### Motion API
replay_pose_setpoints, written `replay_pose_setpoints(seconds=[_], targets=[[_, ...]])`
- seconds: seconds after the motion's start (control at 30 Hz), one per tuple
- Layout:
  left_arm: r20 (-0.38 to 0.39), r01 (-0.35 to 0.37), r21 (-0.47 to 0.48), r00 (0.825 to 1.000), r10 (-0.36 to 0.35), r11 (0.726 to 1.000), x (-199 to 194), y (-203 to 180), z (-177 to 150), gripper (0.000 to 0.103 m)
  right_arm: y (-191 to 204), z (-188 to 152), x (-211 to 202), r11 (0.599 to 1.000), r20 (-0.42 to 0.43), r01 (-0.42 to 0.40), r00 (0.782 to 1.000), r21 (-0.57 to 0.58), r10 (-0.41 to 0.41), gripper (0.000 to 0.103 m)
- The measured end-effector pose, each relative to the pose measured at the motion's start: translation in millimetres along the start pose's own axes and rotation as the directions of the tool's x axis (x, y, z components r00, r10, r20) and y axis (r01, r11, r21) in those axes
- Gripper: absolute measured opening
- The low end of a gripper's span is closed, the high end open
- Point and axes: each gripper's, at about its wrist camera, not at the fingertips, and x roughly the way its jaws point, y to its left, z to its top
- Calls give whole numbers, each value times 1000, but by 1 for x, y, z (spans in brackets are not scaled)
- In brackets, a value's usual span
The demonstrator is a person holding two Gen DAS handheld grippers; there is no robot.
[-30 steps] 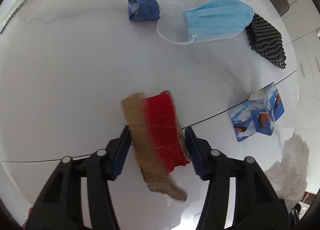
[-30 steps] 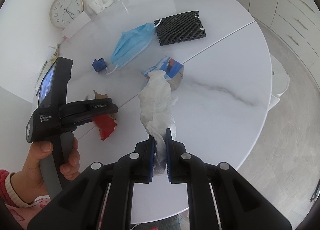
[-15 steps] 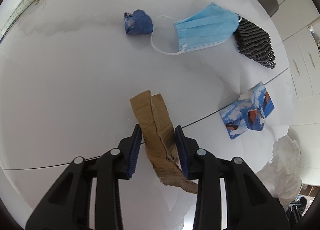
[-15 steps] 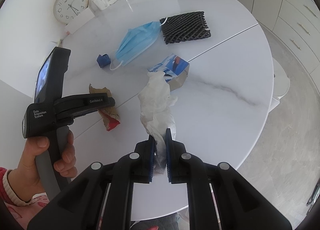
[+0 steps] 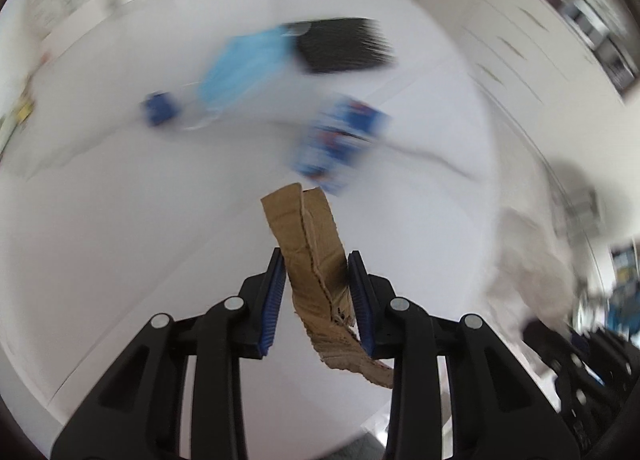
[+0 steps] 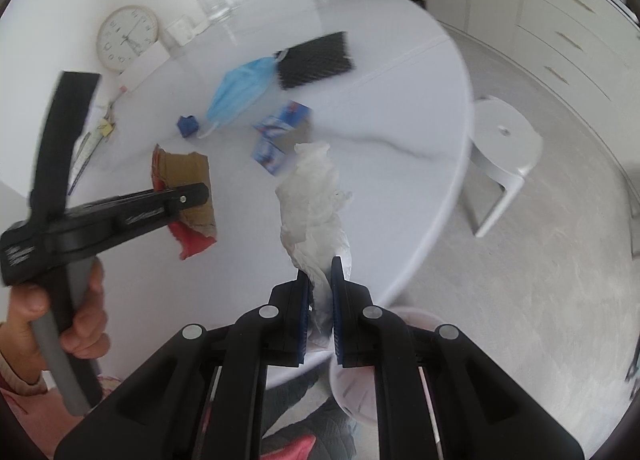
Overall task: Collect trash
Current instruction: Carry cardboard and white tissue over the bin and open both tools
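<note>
- Brown torn cardboard [image 5: 316,260], red on its other face, sits clamped between the blue pads of the left gripper [image 5: 317,292] — the jaws have just been closing on it, and it hangs clear above the white table [image 5: 120,219].
- White crumpled tissue [image 6: 316,199] stands up from the right gripper [image 6: 320,296], whose jaws are pinched tight on its lower end.
- Just beyond the tissue lies a blue printed carton [image 6: 280,131] on the table.
- Further off — a blue face mask [image 6: 240,87] touches a black mesh pad [image 6: 316,59]; a small blue wrapper [image 6: 188,125] lies near the mask's loop.
- A white stool [image 6: 504,139] stands beside the table.
</note>
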Motion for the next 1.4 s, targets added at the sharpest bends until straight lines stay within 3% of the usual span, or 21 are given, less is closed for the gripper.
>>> replay_pose_setpoints(seconds=[0.17,0.33,0.47,0.53,0.6,0.7,0.87,1.1,1.13,1.2,1.23,1.27,1.4], targets=[[-41,105,194,994,-99,975,-7,-74,-39,31,-43,-48,-23,996,-2,43,999,79,-43,11],[-131,187,351,980,-150,917,0,-138,-88,32,-89,-97,-36,982,-25,77,997,172,-73,11],[-241,252,432,957,-159,866,13,-176,-122,40,-113,-126,-37,971,-49,82,996,223,-73,11],[-256,252,463,956,-144,850,15,-189,-133,49,-121,-136,-36,969,-58,78,996,236,-67,11],[-248,234,481,961,-126,845,12,-198,-139,76,-125,-142,-35,968,-62,73,996,242,-59,11],[-213,207,489,970,-114,847,8,-204,-140,88,-129,-147,-33,967,-63,60,997,246,-46,11],[-169,177,472,980,-108,864,2,-203,-140,94,-134,-148,-31,971,-65,45,997,236,-30,12],[-110,108,477,992,-63,872,-6,-181,-133,94,-122,-145,-13,981,-120,22,993,192,1,13],[-104,102,476,993,-59,873,-8,-180,-133,94,-119,-145,-9,983,-140,18,990,182,8,17],[-97,92,470,994,-53,878,-10,-174,-130,94,-113,-145,0,987,-187,9,982,162,22,52],[-96,91,468,994,-52,879,-11,-174,-130,94,-109,-145,3,989,-192,32,981,145,-3,78],[-94,87,463,994,-49,882,-12,-171,-129,94,-107,-145,3,989,-185,62,982,131,-37,91],[-82,80,447,995,-48,891,-17,-164,-127,95,-113,-138,1,978,-158,92,985,185,-63,96]])
